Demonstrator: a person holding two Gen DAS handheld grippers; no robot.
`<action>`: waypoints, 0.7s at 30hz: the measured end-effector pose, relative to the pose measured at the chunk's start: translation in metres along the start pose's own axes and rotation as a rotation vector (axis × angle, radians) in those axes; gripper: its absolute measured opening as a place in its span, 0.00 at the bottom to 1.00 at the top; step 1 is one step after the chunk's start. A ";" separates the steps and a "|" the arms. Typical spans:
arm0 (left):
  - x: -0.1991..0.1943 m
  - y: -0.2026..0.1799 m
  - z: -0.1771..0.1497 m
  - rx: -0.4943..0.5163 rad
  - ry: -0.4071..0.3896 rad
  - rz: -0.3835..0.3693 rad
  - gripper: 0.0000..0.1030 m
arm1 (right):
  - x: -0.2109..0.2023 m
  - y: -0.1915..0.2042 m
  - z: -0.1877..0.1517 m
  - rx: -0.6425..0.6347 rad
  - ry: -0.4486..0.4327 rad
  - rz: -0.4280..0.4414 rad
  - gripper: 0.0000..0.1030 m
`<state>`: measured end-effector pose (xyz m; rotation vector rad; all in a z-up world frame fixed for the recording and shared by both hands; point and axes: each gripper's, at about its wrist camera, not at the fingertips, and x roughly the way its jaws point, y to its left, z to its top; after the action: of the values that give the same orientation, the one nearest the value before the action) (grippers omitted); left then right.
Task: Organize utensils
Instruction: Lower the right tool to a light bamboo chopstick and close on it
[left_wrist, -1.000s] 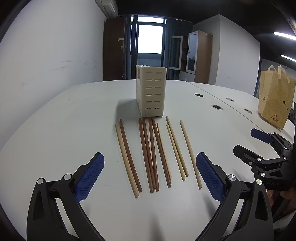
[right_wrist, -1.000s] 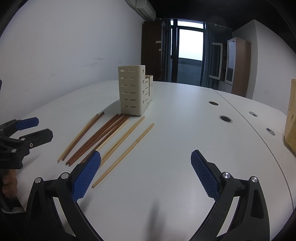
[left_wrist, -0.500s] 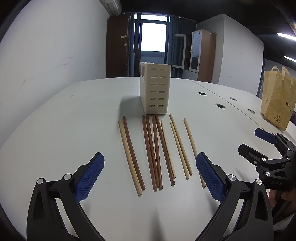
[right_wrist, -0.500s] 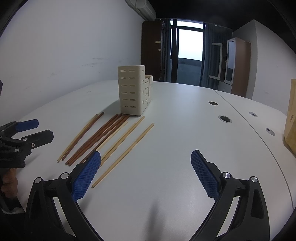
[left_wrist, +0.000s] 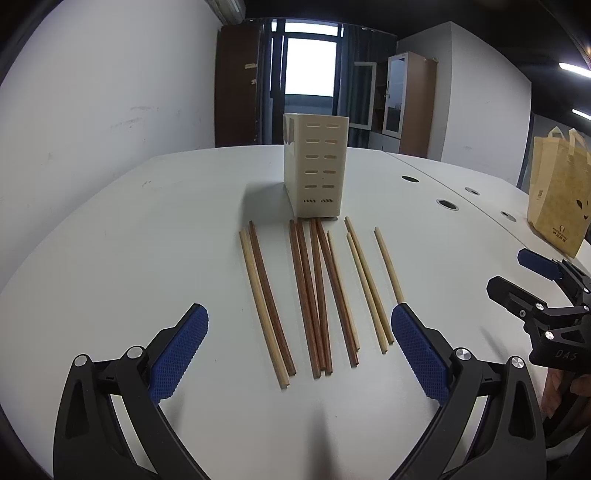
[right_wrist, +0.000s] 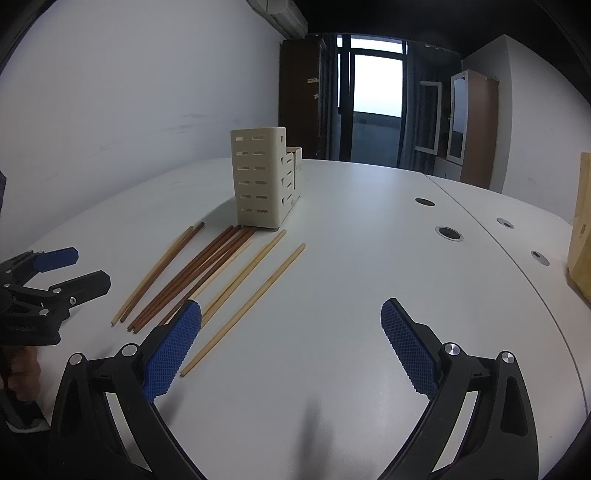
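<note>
Wooden chopsticks (left_wrist: 314, 291) lie side by side on the white table (left_wrist: 110, 258), long axes pointing toward the cream slotted utensil holder (left_wrist: 316, 170) just beyond them. The left gripper (left_wrist: 299, 347) and right gripper (right_wrist: 291, 339) hover wide open, empty.

We see wooden chopsticks (left_wrist: 312, 295), some dark, some pale, on a smooth matt white table (left_wrist: 147, 240). The slotted holder (left_wrist: 316, 170) looks like matt cream plastic.
</note>
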<state>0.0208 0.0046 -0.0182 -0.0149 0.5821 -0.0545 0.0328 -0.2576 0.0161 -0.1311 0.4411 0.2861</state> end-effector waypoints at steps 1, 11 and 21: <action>0.002 0.001 0.001 -0.001 0.004 0.004 0.95 | 0.002 -0.001 0.001 0.004 0.007 0.007 0.96; 0.025 0.024 0.020 -0.078 0.063 0.026 0.95 | 0.039 -0.010 0.024 0.043 0.130 0.030 0.96; 0.050 0.050 0.046 -0.116 0.127 0.047 0.94 | 0.064 -0.011 0.047 0.046 0.201 0.031 0.96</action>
<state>0.0899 0.0517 -0.0083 -0.1113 0.7114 0.0242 0.1105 -0.2441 0.0310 -0.1088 0.6489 0.2945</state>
